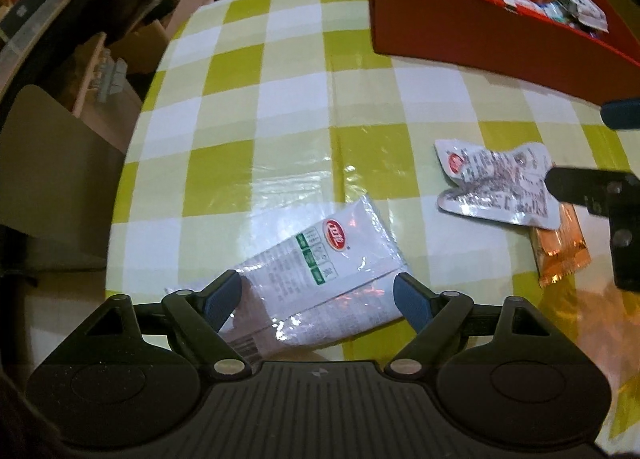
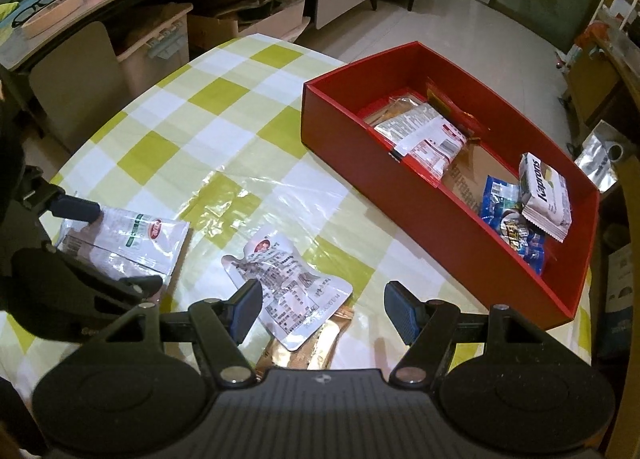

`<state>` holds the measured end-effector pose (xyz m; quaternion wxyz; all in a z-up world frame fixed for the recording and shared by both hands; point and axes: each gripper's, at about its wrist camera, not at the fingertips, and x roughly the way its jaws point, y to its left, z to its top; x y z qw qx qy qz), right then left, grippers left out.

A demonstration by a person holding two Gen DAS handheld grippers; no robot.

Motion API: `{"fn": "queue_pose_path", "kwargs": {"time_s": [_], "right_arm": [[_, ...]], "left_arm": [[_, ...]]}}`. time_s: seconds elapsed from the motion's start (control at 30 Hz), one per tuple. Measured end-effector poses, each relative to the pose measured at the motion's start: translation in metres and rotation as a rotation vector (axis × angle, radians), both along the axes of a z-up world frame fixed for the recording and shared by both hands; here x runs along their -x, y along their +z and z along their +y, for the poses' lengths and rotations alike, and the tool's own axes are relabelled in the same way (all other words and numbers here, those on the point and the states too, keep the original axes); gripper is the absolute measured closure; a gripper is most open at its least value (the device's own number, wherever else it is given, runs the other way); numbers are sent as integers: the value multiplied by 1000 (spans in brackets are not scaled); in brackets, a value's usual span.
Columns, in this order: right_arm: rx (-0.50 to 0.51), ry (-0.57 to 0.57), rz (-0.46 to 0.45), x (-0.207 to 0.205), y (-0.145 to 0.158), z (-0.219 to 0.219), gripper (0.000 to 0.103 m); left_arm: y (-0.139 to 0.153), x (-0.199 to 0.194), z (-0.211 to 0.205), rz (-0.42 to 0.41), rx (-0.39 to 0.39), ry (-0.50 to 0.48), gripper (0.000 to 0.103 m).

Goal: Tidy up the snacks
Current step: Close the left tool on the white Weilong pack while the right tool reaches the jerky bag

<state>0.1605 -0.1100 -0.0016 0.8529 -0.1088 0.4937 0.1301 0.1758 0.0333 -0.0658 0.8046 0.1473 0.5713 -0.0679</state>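
Packet [image 1: 320, 279], white with a red oval logo and green marks, flat on the checked tablecloth [image 1: 248, 71], between the spread fingers of the left gripper [image 1: 318, 295], ungripped. Further right, crinkled white pouch [image 2: 288, 291] overlapping an orange wrapper [image 2: 304, 351], under the right gripper [image 2: 322, 309], fingers wide apart, holding nothing. Rightmost, red box [image 2: 400, 179]; contents clear only from the right wrist: white packs, blue wrappers, a "Kaprons" bag [image 2: 546, 199].
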Motion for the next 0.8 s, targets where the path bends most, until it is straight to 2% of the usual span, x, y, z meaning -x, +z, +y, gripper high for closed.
{"fn": "queue_pose_path", "kwargs": {"time_s": [0.27, 0.47, 0.6, 0.8], "right_arm": [[-7, 5, -1, 4, 3, -4, 28], [-11, 5, 0, 5, 4, -7, 28], [-13, 4, -1, 7, 4, -10, 28], [-7, 1, 6, 8, 1, -12, 27]], "left_arm": [[-3, 16, -11, 12, -25, -50, 12], [-3, 36, -23, 40, -5, -91, 11], [0, 45, -26, 64, 39, -94, 11], [7, 47, -27, -28, -33, -92, 11]]}}
